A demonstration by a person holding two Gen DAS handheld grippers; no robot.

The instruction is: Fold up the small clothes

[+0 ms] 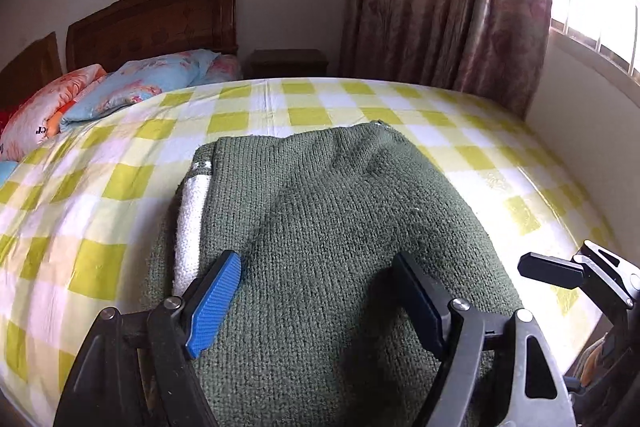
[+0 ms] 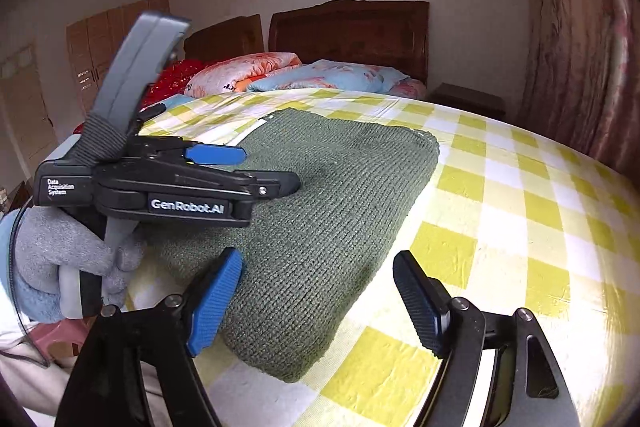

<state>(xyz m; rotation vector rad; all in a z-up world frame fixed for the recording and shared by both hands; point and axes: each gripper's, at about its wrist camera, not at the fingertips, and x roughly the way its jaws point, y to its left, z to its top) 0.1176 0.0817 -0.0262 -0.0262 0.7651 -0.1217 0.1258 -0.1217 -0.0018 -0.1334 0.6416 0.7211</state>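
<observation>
A folded green knit sweater [image 2: 328, 227] lies on the yellow-checked bed [image 2: 520, 211], the left gripper [image 1: 320, 291] hovering over it with jaws wide and empty, while the right gripper [image 2: 320, 299] stands equally agape at the sweater's near edge, holding nothing.
</observation>
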